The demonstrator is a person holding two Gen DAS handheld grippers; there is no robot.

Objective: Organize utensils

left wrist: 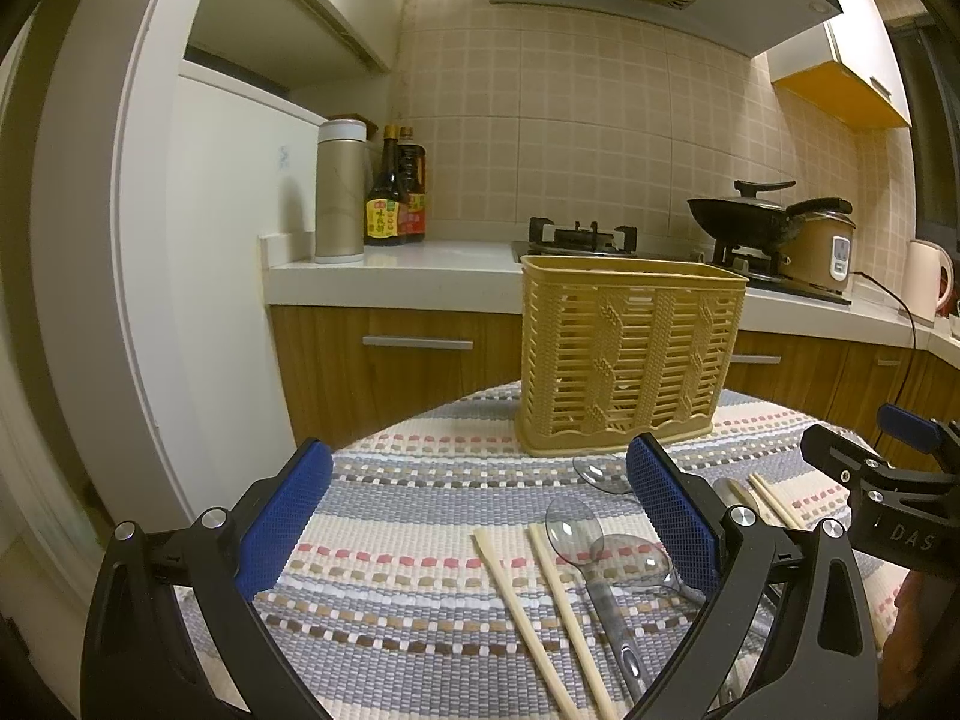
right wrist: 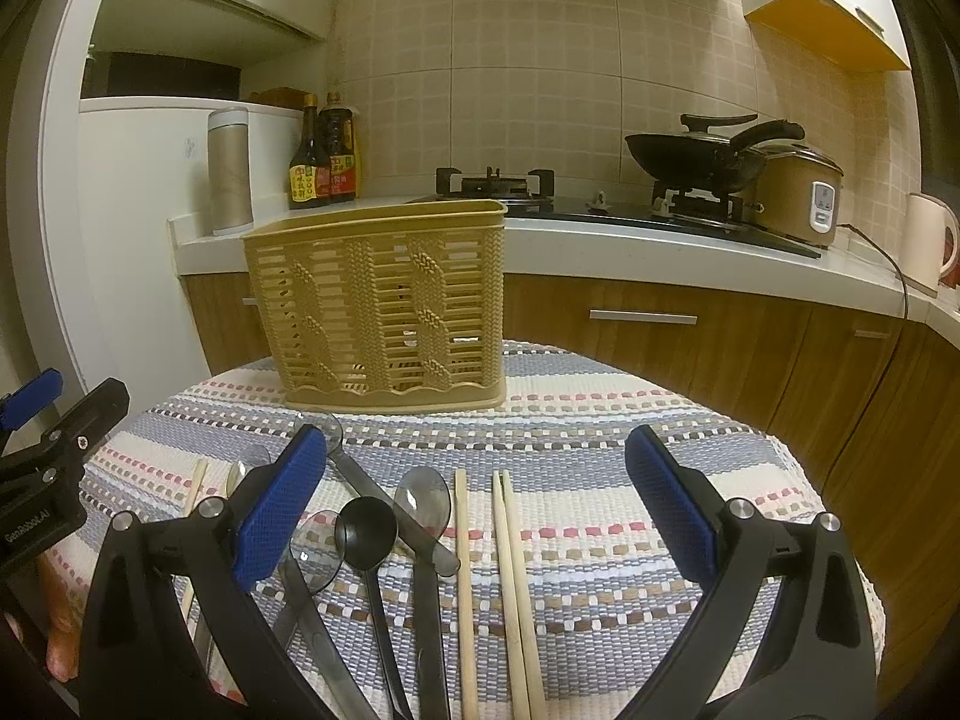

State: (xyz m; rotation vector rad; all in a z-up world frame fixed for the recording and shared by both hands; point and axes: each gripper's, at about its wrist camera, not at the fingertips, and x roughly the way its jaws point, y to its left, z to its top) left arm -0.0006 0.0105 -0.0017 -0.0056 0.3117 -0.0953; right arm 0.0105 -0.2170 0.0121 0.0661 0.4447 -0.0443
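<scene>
Since our right gripper point(right wrist: 474, 510) hangs open right over the chopsticks point(right wrist: 507, 570), which run lengthwise toward the basket point(right wrist: 384, 306) straight ahead on the tabletop point(right wrist: 600, 420), it looks nearer than our equally open left gripper point(left wrist: 480, 516).

Left tongs point(left wrist: 480, 510): jaws spread wide, nothing between the blue textured pads point(left wrist: 282, 525). The black finger arms angle outward from the base toward the tips. Right tongs point(right wrist: 477, 504): jaws likewise spread wide and empty, blue pads point(right wrist: 279, 513) facing each other across the gap. Both units are held low and level, pointing forward, side by side; each appears at the edge of the other's view. Part of a hand point(right wrist: 60, 642) shows below the left unit.
</scene>
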